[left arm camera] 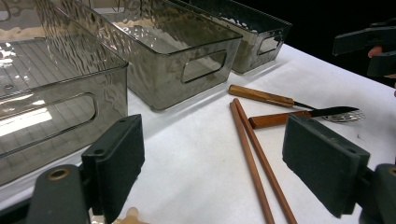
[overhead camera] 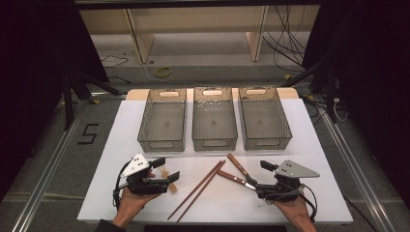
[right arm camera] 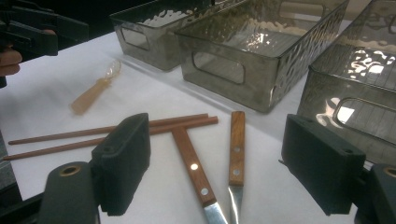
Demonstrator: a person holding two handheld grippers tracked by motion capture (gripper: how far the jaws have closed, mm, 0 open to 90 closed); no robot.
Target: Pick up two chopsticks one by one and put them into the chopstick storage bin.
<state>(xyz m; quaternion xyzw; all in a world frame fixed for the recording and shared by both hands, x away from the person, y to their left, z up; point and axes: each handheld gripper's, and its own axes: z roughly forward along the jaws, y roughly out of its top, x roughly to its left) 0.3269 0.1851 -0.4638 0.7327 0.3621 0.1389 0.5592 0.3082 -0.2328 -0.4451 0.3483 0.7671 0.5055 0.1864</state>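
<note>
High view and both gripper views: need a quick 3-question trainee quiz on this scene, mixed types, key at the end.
1. True or false: the chopsticks lie inside the middle bin.
2. How many wooden-handled knives lie on the table? A) one B) two C) four
3. Fill in: the small pale spoon lies nearest the ____ gripper.

Key:
1. False, they lie on the table, in front of the bins.
2. B
3. Left gripper. It and the right gripper are open and hold nothing.

Three smoky bins (overhead camera: 214, 125) stand side by side — chopsticks (overhead camera: 197, 189) lie before them.
</note>
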